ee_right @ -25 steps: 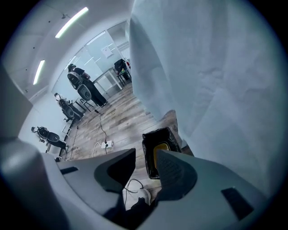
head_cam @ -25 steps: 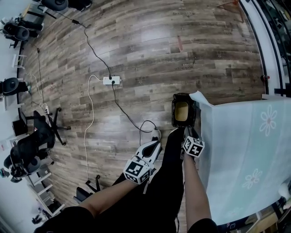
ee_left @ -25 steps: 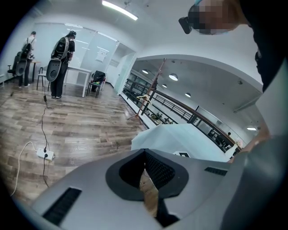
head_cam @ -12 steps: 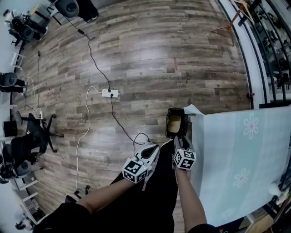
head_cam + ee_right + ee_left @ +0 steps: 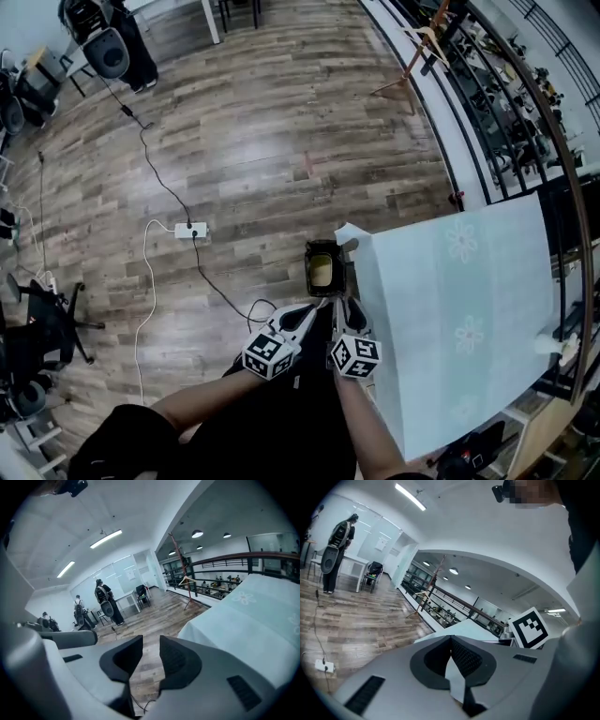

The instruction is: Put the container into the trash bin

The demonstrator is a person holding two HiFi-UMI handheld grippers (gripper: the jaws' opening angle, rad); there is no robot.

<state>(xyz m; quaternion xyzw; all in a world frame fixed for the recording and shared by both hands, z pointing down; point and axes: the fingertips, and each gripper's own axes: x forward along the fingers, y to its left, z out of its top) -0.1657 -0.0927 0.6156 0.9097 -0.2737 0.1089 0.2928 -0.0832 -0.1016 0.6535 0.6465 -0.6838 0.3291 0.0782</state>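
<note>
The bin (image 5: 325,246) stands on the floor just beyond both claws, straight ahead and between their lines, its long side running away from the person. The right claw (image 5: 345,309) is slightly the nearer, its tip close to the bin's near rim; the left claw (image 5: 302,317) sits just beside it.

The right claw's jaws stand a little apart with only floor showing through the gap. The left claw's jaws are pressed together at the tips and hold nothing.

Something tan (image 5: 322,273) lies inside the bin. From this height I'd guess it is the container, dropped in, though I can't be sure.

The bin touches the corner of a table (image 5: 450,319) under a pale flowered cloth on the right. The floor (image 5: 244,150) is wood plank, with a cable (image 5: 220,291) and a power strip (image 5: 190,229) off to the left.
</note>
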